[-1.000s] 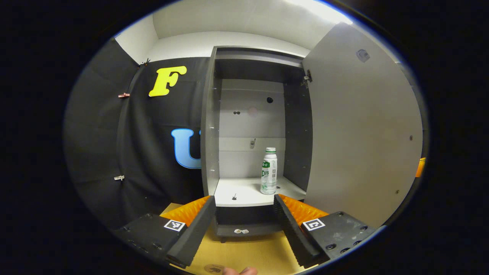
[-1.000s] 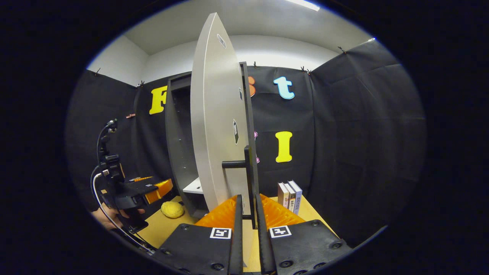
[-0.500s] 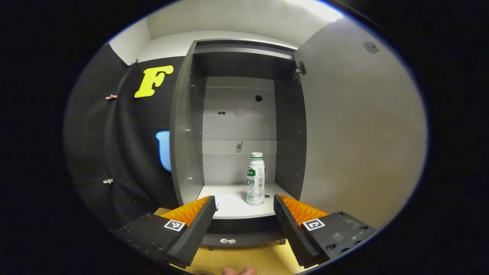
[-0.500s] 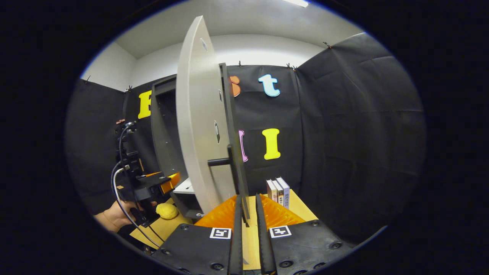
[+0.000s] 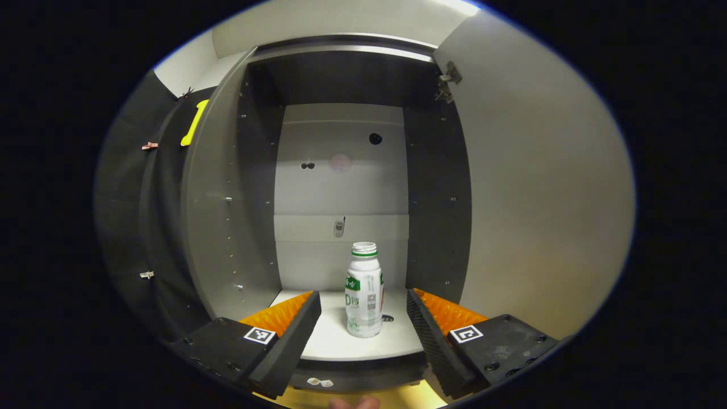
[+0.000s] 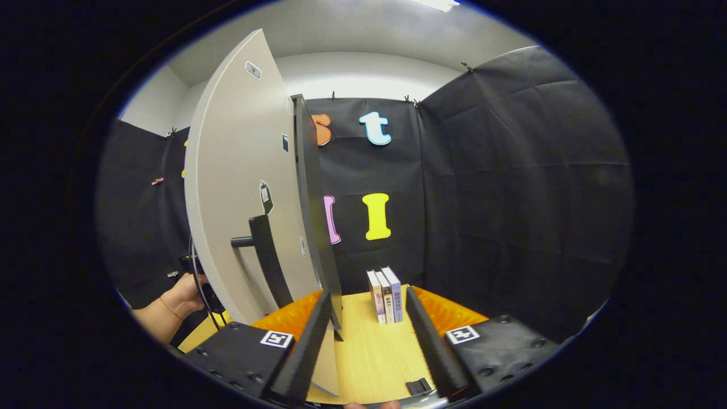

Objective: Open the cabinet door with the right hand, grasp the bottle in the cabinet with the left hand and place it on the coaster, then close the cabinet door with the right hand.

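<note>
Closer now, left gripper (image 5: pixel 359 318) brackets the ribbed plastic bottle (image 5: pixel 363 298).

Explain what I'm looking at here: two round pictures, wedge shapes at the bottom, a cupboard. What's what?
Each picture comes from a camera riding on a hand-held gripper; the wedges at the bottom are its own jaws. In the left gripper view, the left gripper is open and faces into the cabinet, where a bottle stands upright on the shelf, between the jaws but untouched. In the right gripper view, the right gripper is open and holds nothing, beside the open cabinet door and its handle. Books stand on the table; a hand shows at the left.
</note>
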